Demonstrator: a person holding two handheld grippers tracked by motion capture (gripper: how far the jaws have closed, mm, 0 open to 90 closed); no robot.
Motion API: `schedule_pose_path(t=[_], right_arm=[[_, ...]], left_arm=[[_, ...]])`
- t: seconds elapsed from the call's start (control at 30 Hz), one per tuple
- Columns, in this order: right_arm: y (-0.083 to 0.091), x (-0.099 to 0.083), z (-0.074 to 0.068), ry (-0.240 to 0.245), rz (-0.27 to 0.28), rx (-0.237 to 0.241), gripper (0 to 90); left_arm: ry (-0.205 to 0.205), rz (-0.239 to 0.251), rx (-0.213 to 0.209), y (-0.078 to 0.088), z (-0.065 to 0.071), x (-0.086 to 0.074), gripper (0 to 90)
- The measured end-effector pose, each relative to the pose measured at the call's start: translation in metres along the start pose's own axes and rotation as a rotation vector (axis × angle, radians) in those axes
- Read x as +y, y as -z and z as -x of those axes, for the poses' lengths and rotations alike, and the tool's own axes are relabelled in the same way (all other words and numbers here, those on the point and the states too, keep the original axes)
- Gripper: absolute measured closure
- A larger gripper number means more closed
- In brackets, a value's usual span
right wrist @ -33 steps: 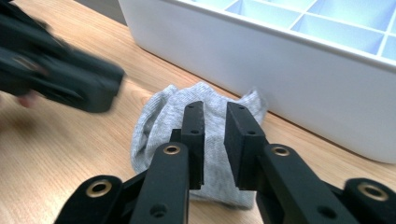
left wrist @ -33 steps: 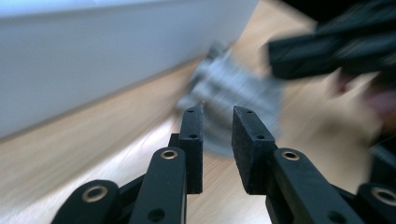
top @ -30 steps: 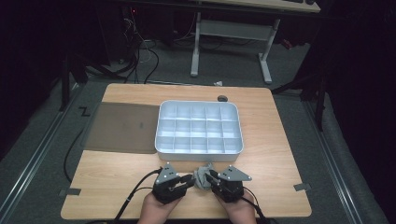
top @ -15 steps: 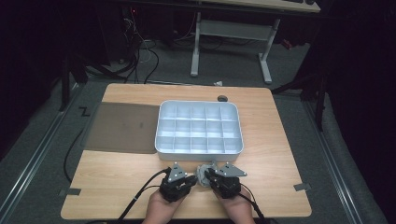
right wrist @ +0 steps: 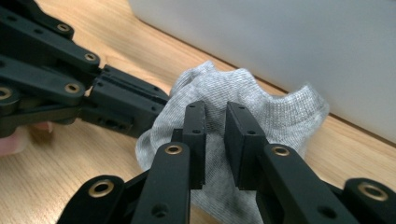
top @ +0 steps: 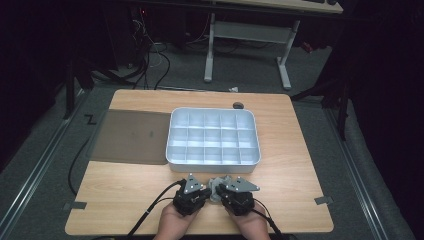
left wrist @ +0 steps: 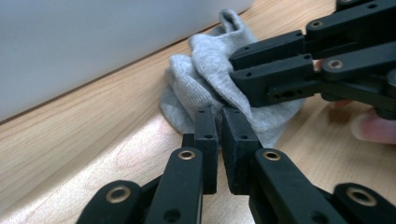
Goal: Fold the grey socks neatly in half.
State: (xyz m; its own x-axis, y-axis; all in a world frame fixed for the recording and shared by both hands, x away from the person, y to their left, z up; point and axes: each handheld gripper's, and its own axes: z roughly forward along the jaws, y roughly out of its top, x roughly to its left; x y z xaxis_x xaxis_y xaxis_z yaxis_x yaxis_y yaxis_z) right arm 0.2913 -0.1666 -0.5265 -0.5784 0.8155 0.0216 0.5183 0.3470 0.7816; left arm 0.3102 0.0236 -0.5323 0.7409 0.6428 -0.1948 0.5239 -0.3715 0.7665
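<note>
A wooden desk (top: 125, 190) is seen carrying a grey divided tray (top: 213, 163), a dark mat (top: 132, 136) and a crumpled grey sock (top: 218, 183) at its near edge.

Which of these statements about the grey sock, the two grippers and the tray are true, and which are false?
1. The grey sock lies on the wooden table, outside the compartment tray. True.
2. The tray's compartments hold socks. False: they look empty.
3. Both grippers meet at the sock. True: the left gripper and the right gripper each have their fingers on its fabric, and the jaws of both have just been closing.
4. The sock lies at the far edge of the table. False: it lies near the person's edge, in front of the tray.
5. The sock is red. False: grey.
</note>
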Motion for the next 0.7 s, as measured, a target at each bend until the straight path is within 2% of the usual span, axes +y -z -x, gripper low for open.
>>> schedule_pose_path(t=[0.23,0.27,0.3,0.4,0.5,0.6,0.7], right_arm=[[0.0,-0.001,-0.003,0.013,-0.003,0.026,81.7],[0.007,0.001,-0.002,0.004,0.031,0.034,81.7],[0.007,0.001,-0.002,0.004,0.031,0.034,81.7],[0.025,0.003,0.002,-0.023,0.108,0.005,81.6],[0.036,0.003,0.01,-0.033,0.146,-0.057,81.7],[0.035,0.001,0.02,-0.065,0.109,-0.11,81.7],[0.024,-0.005,0.022,-0.087,0.032,-0.093,81.6]], left_arm=[[0.006,-0.008,0.011,-0.001,-0.001,0.0,86.7],[0.009,-0.015,0.012,-0.002,-0.001,0.0,86.5],[0.007,-0.025,0.012,-0.002,-0.001,0.0,86.5],[0.005,-0.022,0.015,-0.002,0.0,0.0,85.8],[0.002,-0.018,0.015,-0.002,0.0,0.0,85.3],[0.002,-0.007,0.014,-0.001,0.001,-0.001,85.2],[-0.001,-0.011,0.008,-0.002,0.001,0.0,85.3]])
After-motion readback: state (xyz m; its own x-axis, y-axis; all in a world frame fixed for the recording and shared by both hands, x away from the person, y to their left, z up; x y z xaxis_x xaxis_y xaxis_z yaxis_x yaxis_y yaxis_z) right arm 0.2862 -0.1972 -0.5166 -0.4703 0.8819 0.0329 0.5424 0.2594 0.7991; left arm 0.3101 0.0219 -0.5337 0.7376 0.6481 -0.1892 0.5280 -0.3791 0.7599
